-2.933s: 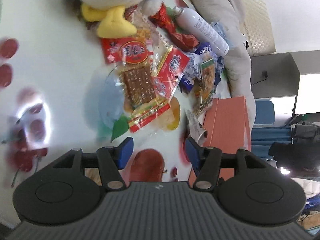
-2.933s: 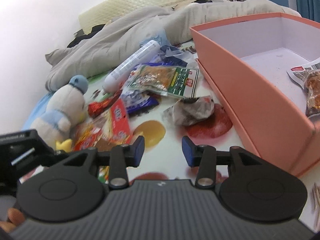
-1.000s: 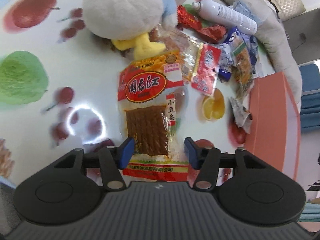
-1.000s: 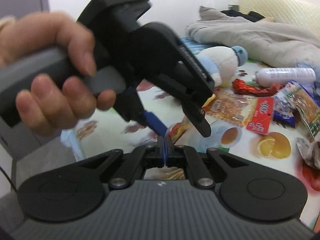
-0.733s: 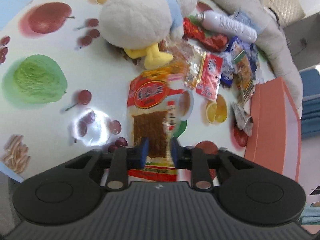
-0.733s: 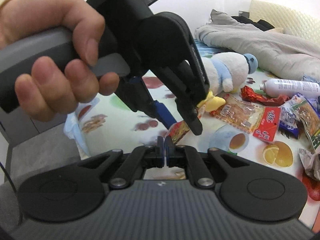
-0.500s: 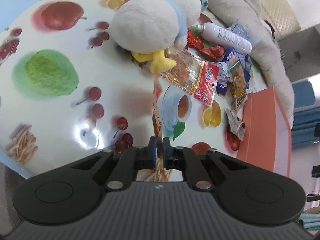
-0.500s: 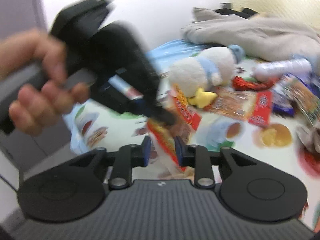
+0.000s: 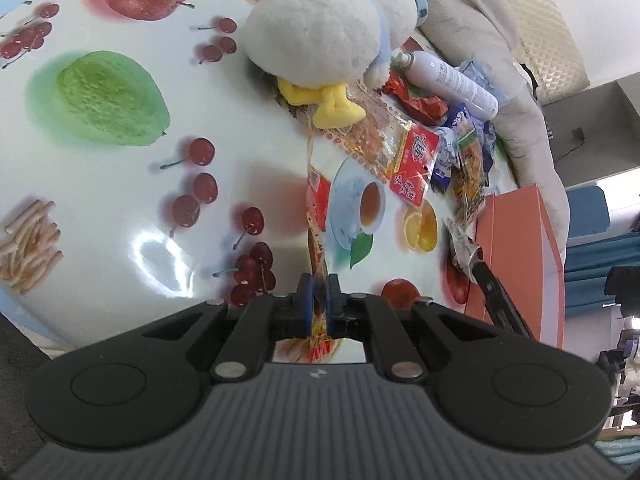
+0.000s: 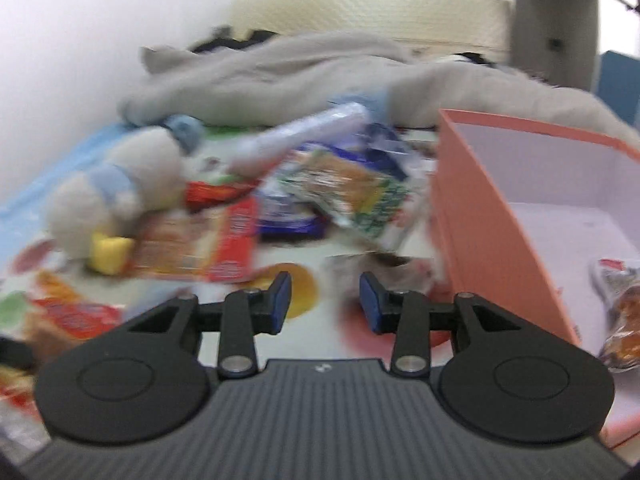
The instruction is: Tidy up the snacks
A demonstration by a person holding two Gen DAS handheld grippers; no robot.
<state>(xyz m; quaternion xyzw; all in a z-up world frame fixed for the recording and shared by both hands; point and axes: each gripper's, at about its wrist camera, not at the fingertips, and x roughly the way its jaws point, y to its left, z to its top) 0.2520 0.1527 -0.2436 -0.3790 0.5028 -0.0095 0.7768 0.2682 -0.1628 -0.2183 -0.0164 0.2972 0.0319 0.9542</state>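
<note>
My left gripper is shut on a red-and-yellow tofu snack packet, which hangs edge-on above the fruit-print tablecloth. The same packet shows blurred at the lower left of the right wrist view. My right gripper is open with nothing between its fingers, over the cloth just left of the open orange box. One wrapped snack lies inside that box. Beyond the right gripper lies a heap of snacks, including a red packet and a green-and-orange packet.
A plush duck sits at the edge of the snack heap, with a white bottle beside it. A grey blanket lies behind them. The orange box stands at the right of the left wrist view, with a black gripper part before it.
My left gripper closed on the tofu packet and lifted it off the cloth, turning it edge-on. My right gripper opened and swung away from the left one toward the orange box.
</note>
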